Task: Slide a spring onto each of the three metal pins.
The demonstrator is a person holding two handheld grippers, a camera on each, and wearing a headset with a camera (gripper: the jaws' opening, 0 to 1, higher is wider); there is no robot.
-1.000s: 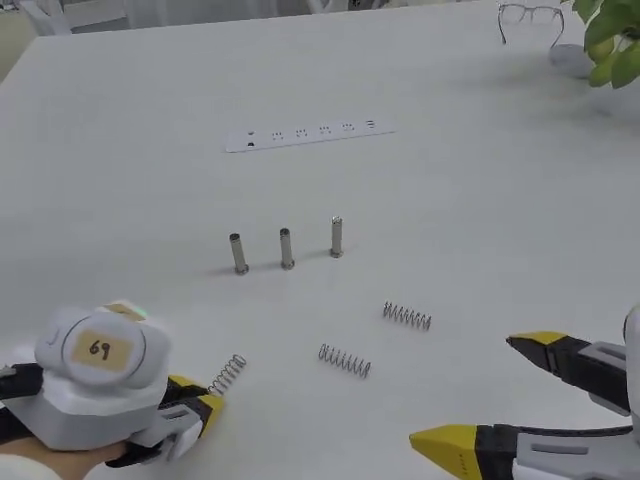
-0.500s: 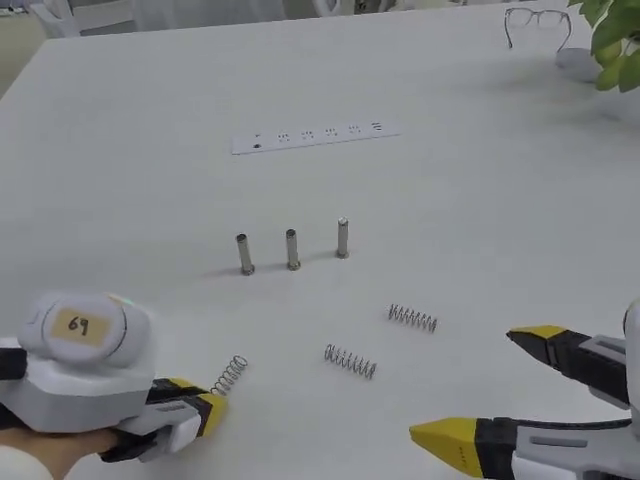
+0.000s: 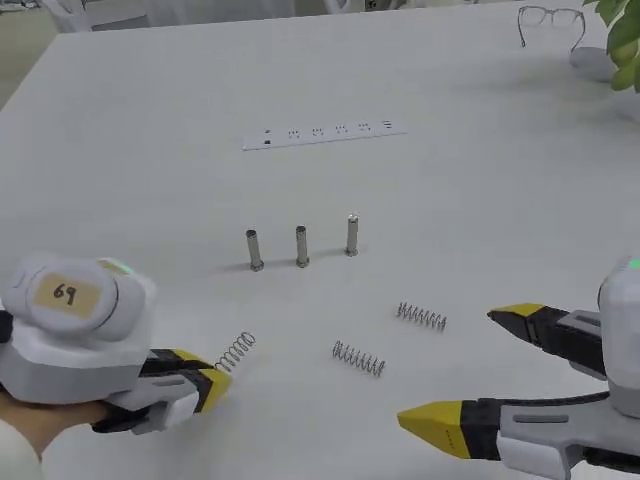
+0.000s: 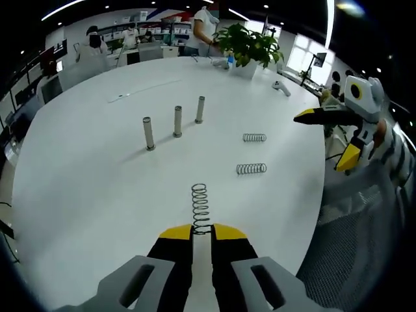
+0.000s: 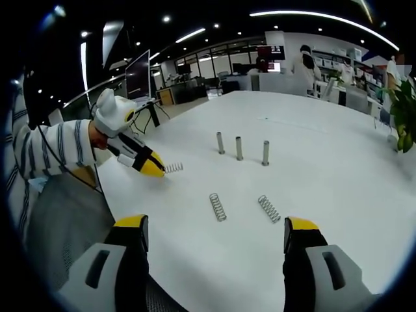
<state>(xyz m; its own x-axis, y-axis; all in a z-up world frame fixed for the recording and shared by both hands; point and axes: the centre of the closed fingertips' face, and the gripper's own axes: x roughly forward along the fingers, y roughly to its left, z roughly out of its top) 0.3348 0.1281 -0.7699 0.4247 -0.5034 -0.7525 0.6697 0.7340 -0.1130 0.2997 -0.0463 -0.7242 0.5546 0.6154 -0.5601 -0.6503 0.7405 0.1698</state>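
My left hand-held gripper (image 4: pixel 202 229) has risen, pinching the near spring (image 4: pixel 201 207) by just its end coil — my right hand-held gripper (image 3: pixel 445 367) gapes empty — so it may flick free short of the metal pins (image 3: pixel 301 246).

A: On the white table (image 3: pixel 140 150)?
B: A white power strip (image 3: pixel 323 132), lying flat, sockets up.
A: Farther back, right of the power strip?
B: Eyeglasses (image 3: pixel 548 20); farther right from the strip, green plant leaves (image 3: pixel 625 30).
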